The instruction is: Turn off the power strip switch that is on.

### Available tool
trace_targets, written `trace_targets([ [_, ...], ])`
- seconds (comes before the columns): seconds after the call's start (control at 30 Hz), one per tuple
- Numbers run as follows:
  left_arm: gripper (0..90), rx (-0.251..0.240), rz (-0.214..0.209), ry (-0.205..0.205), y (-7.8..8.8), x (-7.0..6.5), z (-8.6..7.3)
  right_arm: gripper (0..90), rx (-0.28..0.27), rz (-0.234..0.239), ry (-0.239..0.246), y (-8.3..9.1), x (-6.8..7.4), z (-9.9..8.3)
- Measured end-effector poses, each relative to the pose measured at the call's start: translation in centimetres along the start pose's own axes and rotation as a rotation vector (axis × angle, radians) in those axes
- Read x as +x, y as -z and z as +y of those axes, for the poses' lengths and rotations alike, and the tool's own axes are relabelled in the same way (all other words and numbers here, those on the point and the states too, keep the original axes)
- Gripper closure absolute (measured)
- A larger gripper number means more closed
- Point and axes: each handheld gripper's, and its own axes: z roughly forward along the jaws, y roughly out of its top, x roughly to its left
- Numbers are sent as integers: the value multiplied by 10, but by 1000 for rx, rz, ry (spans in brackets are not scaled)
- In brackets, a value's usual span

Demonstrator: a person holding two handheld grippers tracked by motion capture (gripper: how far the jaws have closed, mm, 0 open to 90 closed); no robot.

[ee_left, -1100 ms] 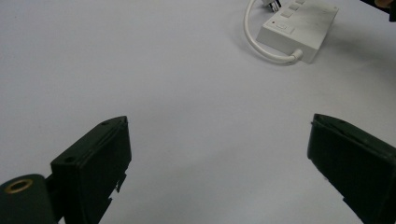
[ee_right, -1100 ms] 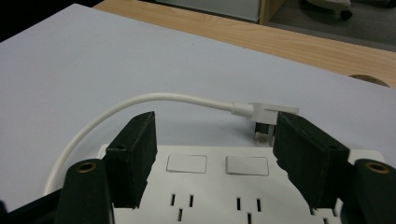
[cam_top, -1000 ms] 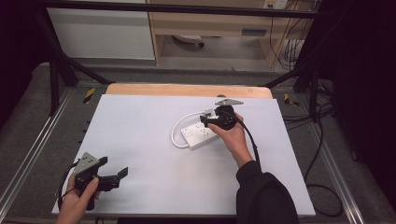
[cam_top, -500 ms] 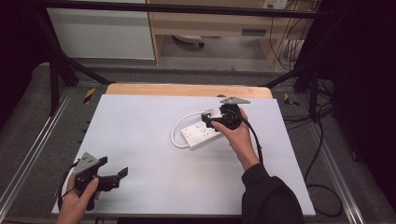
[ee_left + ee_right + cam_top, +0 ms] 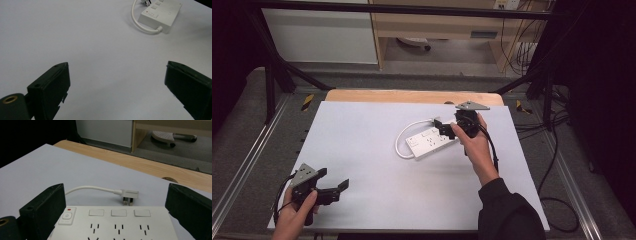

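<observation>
White power strip (image 5: 430, 142), three sockets, red-marked switch, cord looped

- Power strip (image 5: 115, 222): white plastic, smooth, slight sheen.
- Its cable (image 5: 90, 188): white, smooth sheathing.
- Table (image 5: 377, 145): matt pale sheet; bare wood far edge.
- Right gripper (image 5: 115, 210): matt black plastic jaws.

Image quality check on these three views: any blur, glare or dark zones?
High view: table sheet evenly lit, surroundings fall to near black, slightly soft overall. Left gripper view: near jaws blurred, power strip sharper, soft shadow beside it. Right gripper view: power strip and plug crisp, jaws soft-edged, dark upper left corner; no strong glare.
</observation>
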Motion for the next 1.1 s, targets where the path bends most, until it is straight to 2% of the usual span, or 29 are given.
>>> trace_targets([
  [0.57,62,-3,1,4,1,0,0,34,-40,-21,11,32,-10,-2],
  [1.1,62,-8,-3,16,2,1,0,46,-74,-58,27,65,-22,-16],
])
